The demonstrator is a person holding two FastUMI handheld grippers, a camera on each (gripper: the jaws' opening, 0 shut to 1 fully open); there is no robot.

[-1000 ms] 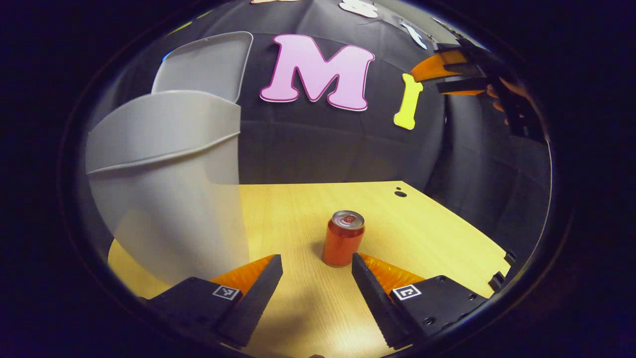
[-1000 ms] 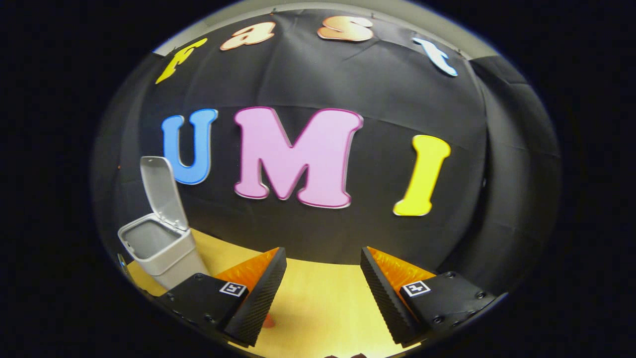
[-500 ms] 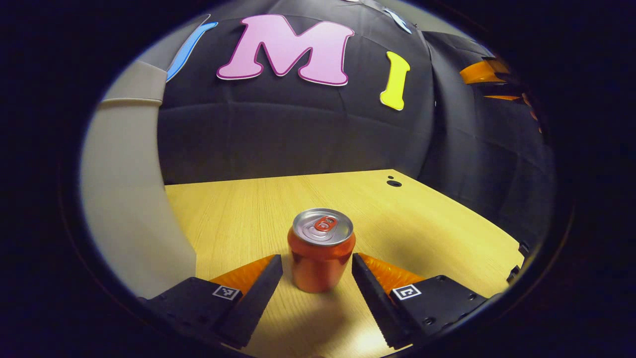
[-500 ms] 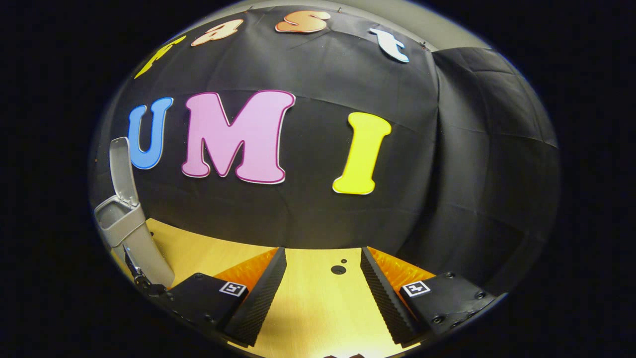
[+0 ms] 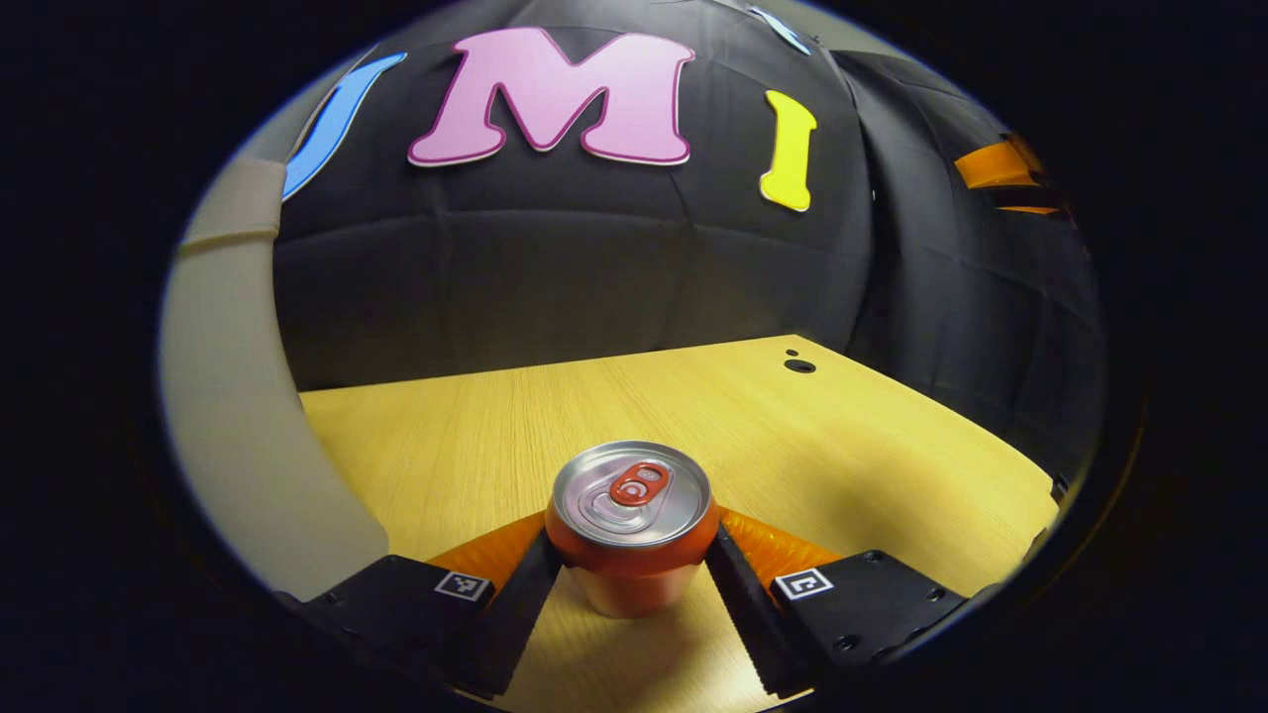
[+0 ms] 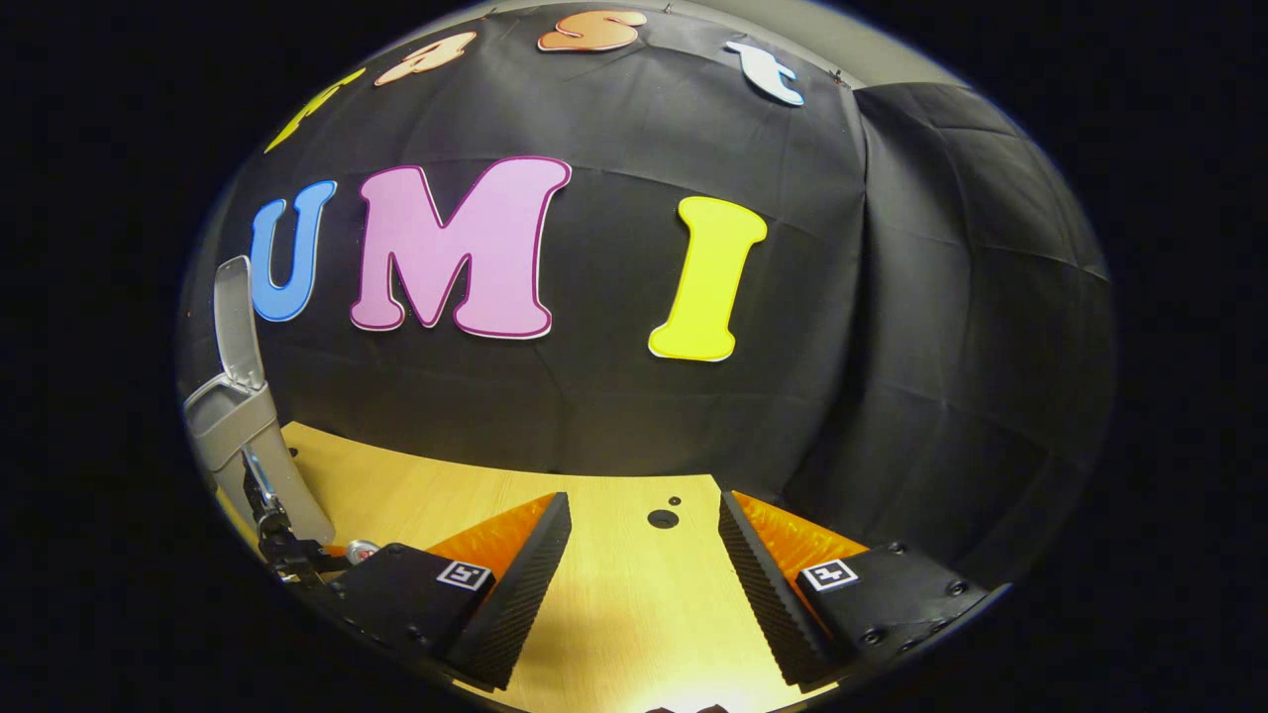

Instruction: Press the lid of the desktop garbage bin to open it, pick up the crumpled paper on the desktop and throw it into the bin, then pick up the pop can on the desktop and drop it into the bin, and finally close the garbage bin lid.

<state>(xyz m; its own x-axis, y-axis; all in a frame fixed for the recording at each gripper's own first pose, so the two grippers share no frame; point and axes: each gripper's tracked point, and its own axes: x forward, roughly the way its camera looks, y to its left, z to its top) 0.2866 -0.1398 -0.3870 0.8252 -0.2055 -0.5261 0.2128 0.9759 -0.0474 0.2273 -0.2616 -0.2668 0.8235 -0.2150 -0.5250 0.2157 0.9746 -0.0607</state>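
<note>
Left gripper view, nearest first: the left tongs bracket the pop can, which stands upright on the counter at 6 o'clock. Both fingers lie against the can's sides just below its rim, so the tongs appear clenched on it; the can's base rests on the wood. Beyond, at 9 o'clock, the pale wall of the garbage bin curves up the edge of the picture, close beside the can. At 1 o'clock on the counter sit two small dark holes. Farthest off, at 2 o'clock, part of the other tongs hangs in the air before the black cloth.

Right gripper view, nearest first: the right tongs are released, fingers well apart with bare counter between them. The same two holes lie just past the fingertips at 6 o'clock. At 8 o'clock the left tongs' dark frame stands beside the garbage bin, and a sliver of the can's top is visible. This view alone reveals the bin's lid, raised upright at 9 o'clock.
</note>
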